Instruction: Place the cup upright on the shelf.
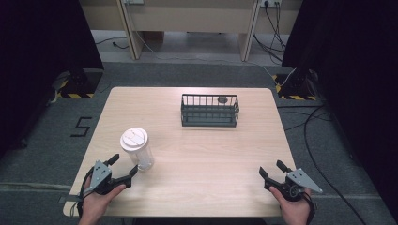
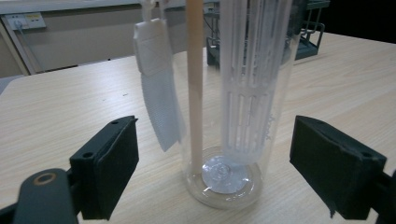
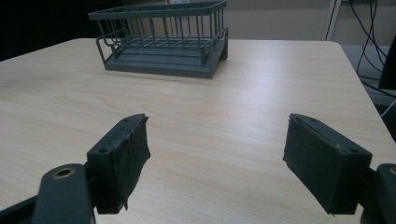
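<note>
One desk [image 1: 197, 183], light wood, rounded corners, sitting on grey carpet. Two black curtains flank it left and right; a pale wood bench unit runs along the far wall.

One dark wire basket [image 1: 210, 110] sits toward the far edge of the desk, slightly right of centre. Small dark round item [image 1: 222, 99] at its far right corner; can't tell what it is. In the right gripper view the basket [image 3: 163, 39] is well ahead, upright, open top, with bare desk between it and the jaws.

One clear tumbler [image 1: 137, 149] with a white lid stands upright in the near-left part of the desk, close to the left edge and well apart from the basket. Left gripper view shows the tumbler [image 2: 233, 102] close up: transparent wall, a white slotted insert inside, a pale straight stick beside it, and a white mesh tab hanging on the left. Base flat on the desk.

Two grippers, one per hand, both at the near edge.

Left gripper [image 1: 123, 169]: near-left corner, jaws spread wide. Tumbler is just ahead, partly between the jaw tips; pads on either side of it with visible gaps, not touching. Nothing stands between jaws and tumbler.

Right gripper [image 1: 272, 169]: near-right corner, jaws spread wide, nothing between them but bare desk. Well apart from both tumbler and basket.

Cables trail on the floor right of the desk; a "5" [image 1: 81, 126] is taped on the carpet to the left.
</note>
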### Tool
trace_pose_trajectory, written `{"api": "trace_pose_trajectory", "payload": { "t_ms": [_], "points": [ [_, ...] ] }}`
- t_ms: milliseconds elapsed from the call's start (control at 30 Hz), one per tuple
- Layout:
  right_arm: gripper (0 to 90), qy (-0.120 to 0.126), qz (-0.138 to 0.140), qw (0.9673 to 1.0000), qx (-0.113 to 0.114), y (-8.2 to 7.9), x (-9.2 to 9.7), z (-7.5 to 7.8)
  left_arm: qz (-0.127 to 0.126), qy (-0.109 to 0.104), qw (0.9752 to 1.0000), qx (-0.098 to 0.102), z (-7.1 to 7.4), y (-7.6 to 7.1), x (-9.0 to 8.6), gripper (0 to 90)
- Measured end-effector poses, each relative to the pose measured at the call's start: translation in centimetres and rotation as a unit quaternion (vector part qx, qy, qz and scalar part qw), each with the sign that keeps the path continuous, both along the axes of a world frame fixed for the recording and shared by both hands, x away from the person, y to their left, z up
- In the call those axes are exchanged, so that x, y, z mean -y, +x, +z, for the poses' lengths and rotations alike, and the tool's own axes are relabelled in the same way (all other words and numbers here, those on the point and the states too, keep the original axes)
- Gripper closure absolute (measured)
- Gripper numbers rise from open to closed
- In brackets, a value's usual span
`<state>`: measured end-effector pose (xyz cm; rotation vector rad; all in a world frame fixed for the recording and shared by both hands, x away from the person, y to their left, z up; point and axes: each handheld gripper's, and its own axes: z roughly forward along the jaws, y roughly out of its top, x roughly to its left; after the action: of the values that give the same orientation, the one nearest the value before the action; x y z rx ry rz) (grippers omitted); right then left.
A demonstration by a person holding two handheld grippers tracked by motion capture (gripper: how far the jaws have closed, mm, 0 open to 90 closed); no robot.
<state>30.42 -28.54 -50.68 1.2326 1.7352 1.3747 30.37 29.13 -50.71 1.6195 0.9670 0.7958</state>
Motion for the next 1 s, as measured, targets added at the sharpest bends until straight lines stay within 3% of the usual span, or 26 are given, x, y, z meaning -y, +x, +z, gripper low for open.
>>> {"api": "trace_pose_trajectory", "payload": {
  "t_ms": [267, 533, 667, 1000],
  "points": [
    [22.4, 0.002, 0.001, 1.0, -0.001, 0.0, 0.0, 0.0, -0.009, 0.004, 0.9999, -0.001, 0.0, 0.3, 0.8, 14.7],
    [22.4, 0.006, 0.0, 1.0, -0.003, 0.2, 0.1, 0.0, -0.011, 0.02, 0.9997, -0.002, -0.2, 1.8, 1.7, 14.7],
    [22.4, 0.007, -0.001, 1.0, -0.005, 0.2, 0.0, 0.0, -0.016, 0.017, 0.9997, -0.008, -0.5, 2.4, 1.8, 14.8],
    [22.3, 0.008, 0.003, 0.9999, -0.01, 0.2, -0.2, -0.1, -0.037, 0.005, 0.9993, -0.001, -0.6, 4.5, 2.3, 14.5]
  ]
}}
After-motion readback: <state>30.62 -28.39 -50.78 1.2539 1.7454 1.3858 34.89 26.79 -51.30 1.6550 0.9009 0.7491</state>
